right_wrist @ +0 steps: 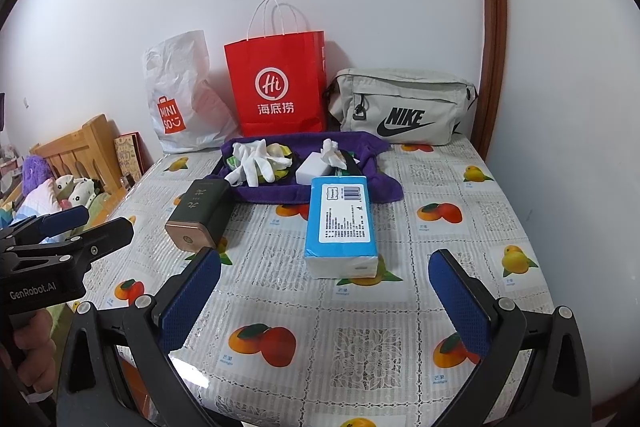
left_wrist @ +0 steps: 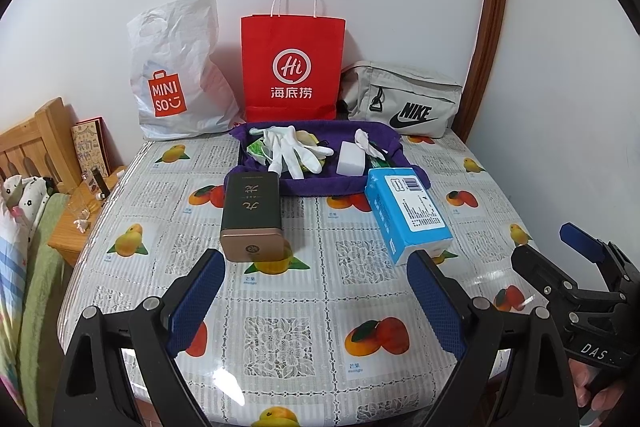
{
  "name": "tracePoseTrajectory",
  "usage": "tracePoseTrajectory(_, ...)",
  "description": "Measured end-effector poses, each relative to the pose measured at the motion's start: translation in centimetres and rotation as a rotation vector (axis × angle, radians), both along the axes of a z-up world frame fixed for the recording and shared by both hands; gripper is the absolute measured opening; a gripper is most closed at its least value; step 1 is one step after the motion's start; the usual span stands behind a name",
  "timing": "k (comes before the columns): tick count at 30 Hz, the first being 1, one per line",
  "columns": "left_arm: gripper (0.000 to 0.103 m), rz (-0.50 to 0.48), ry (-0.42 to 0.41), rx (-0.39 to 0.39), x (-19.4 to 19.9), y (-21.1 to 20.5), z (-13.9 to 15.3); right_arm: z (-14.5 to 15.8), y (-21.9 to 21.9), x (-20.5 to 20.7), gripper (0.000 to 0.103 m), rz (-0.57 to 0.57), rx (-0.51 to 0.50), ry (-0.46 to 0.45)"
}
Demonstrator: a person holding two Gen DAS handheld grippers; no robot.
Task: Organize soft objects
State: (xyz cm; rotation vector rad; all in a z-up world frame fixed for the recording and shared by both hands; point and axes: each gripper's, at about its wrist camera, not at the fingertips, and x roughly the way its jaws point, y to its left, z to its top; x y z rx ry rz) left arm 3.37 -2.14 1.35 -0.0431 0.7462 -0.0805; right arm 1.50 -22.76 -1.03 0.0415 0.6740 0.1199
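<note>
1. The landmark is the purple towel (left_wrist: 352, 187), which lines a shallow tray at the far middle of the surface (left_wrist: 280, 291), a top covered in a fruit-print cloth.
2. On the purple towel lie the soft things: white gloves (left_wrist: 292, 149) on its left half, a white sponge block (left_wrist: 352, 157) on its right half, and a crumpled white tissue (left_wrist: 362, 138) just behind that block. Green and yellow bits show under the gloves; what they are cannot be told.
3. A blue tissue pack (right_wrist: 342, 223) lies flat at the towel's near right corner, its far end touching or overlapping the towel's edge.
4. A dark tin (left_wrist: 252, 217) with a copper-coloured end lies on its side at the towel's near left corner, close to the towel's edge.
5. Behind the towel, against the wall, stand a white plastic bag (left_wrist: 176, 75) to the left, a red paper bag (left_wrist: 294, 67) in the middle and a grey waist bag (right_wrist: 400, 107) to the right.
6. The left tool (left_wrist: 316, 299) hovers over the near part of the surface, well short of the towel, its blue pads spread wide with nothing between them.
7. The right tool (right_wrist: 324, 303) hovers likewise on the near side of the towel, its jaws wide apart and empty, the tissue pack ahead of it.
8. Each tool shows in the other's view, held by a hand (right_wrist: 34, 347).
</note>
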Motion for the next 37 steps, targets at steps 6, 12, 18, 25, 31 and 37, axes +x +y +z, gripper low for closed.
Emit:
tracePoseTrajectory(6, 0.092, -0.002, 0.0, 0.0, 0.0, 0.0, 0.0, 0.0, 0.2, 0.0, 0.102, 0.005, 0.0, 0.0)
tracePoseTrajectory(12, 0.092, -0.001, 0.0, 0.001, 0.0, 0.0, 0.0, -0.3, 0.2, 0.0, 0.102, 0.002, 0.001, 0.002)
tracePoseTrajectory(18, 0.092, 0.0, 0.0, 0.001, 0.0, 0.1, 0.0, -0.2, 0.2, 0.0, 0.102, 0.0, -0.001, 0.0)
tracePoseTrajectory(25, 0.092, 0.0, 0.003, -0.001, 0.1, 0.0, -0.1, -0.3, 0.2, 0.0, 0.102, 0.002, 0.001, -0.002)
tracePoseTrajectory(31, 0.092, -0.001, 0.007, 0.003, 0.3, 0.0, -0.5, -0.6, 0.1, 0.3, 0.102, 0.002, 0.007, 0.002)
tracePoseTrajectory(37, 0.092, 0.002, 0.014, 0.005, 1.5, 0.1, -1.3, -1.3, 0.0, 1.3, 0.102, 0.018, 0.019, 0.01)
